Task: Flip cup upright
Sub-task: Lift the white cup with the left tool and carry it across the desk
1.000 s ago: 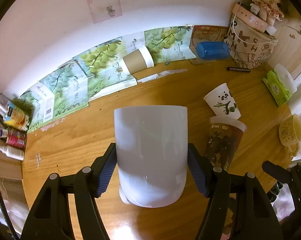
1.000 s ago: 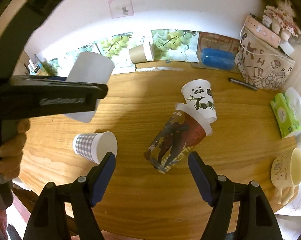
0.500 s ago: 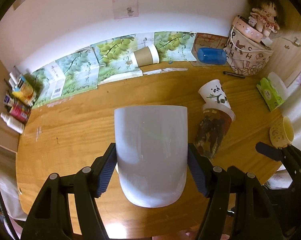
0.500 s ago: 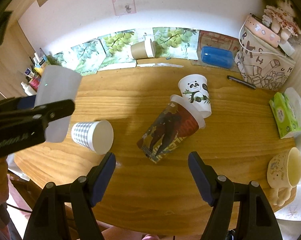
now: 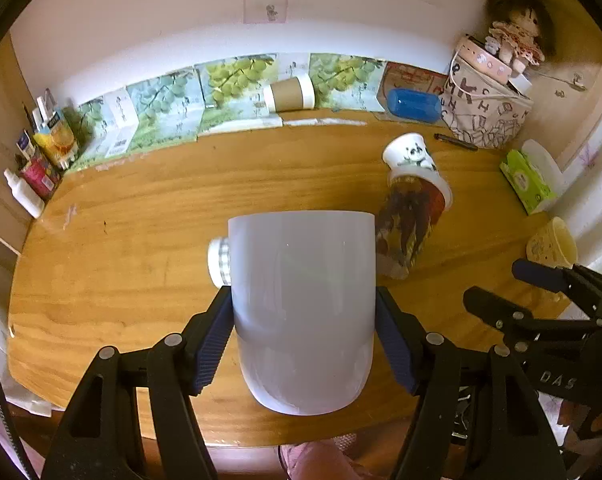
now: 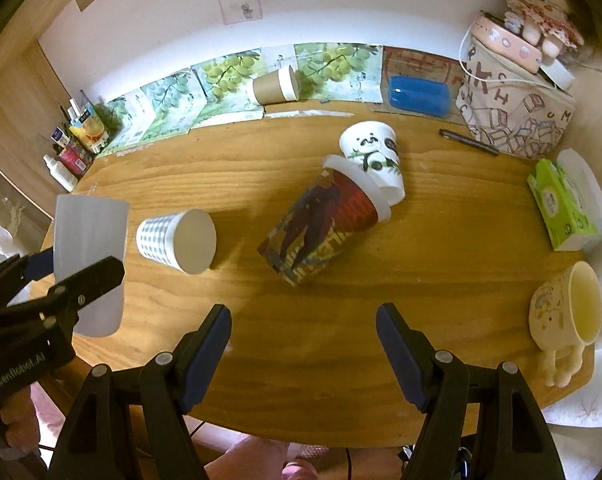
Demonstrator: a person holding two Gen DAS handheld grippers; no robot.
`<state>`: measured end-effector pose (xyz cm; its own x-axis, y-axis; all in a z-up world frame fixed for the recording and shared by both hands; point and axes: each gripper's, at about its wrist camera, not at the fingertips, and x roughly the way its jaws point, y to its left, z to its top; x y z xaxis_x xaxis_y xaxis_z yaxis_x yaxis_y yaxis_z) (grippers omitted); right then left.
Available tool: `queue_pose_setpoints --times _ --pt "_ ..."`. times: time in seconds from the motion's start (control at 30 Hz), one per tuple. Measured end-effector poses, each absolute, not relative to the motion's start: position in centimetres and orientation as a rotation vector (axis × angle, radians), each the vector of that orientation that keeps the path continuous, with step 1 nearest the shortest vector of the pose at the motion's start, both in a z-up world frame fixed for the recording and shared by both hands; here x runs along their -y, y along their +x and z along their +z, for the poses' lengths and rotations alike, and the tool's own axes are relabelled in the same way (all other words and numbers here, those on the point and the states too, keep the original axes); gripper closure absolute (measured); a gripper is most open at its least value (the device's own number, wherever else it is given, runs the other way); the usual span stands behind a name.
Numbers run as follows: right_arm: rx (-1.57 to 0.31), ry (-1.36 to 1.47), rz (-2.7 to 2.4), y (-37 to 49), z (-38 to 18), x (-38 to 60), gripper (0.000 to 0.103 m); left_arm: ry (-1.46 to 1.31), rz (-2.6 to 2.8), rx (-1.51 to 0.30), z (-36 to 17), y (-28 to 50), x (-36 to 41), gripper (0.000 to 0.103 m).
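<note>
White cup (image 5: 301, 312) is being clamped by left gripper (image 5: 303, 340), axis pointing 12 o'clock, above worktop (image 5: 141, 208); right gripper (image 6: 303, 354) is being held open, empty.

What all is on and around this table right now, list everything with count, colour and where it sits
white cup: 1, plain white, held above table's near edge
checked cup: 1, grey-white, on its side, left
printed tall cup: 1, red-dark, on its side, centre
panda cup: 1, white, against the tall cup's rim
brown cup: 1, lying at back
yellow mug: 1, right edge
tissue pack: 1, green, right
blue case: 1, back
pen: 1, dark, back right
table: 1, wooden
left gripper: clamping white cup
right gripper: open, empty
</note>
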<state>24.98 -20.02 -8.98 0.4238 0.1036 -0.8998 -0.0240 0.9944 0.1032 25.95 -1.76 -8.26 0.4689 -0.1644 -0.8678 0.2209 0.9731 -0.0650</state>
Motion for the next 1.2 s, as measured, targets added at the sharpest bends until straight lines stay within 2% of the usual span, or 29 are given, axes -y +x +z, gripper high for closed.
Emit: queue_pose_setpoints --times 0.57,1.2 --pt "-1.182 0.059 0.044 21.6 -11.2 20.4 0.027 -0.019 -0.222 -0.996 -13.1 22.9 1.2 0.031" --pt "-1.217 0.057 0.045 22.3 -13.3 20.3 0.027 -0.024 -0.219 -1.007 -16.6 22.7 1.7 0.031"
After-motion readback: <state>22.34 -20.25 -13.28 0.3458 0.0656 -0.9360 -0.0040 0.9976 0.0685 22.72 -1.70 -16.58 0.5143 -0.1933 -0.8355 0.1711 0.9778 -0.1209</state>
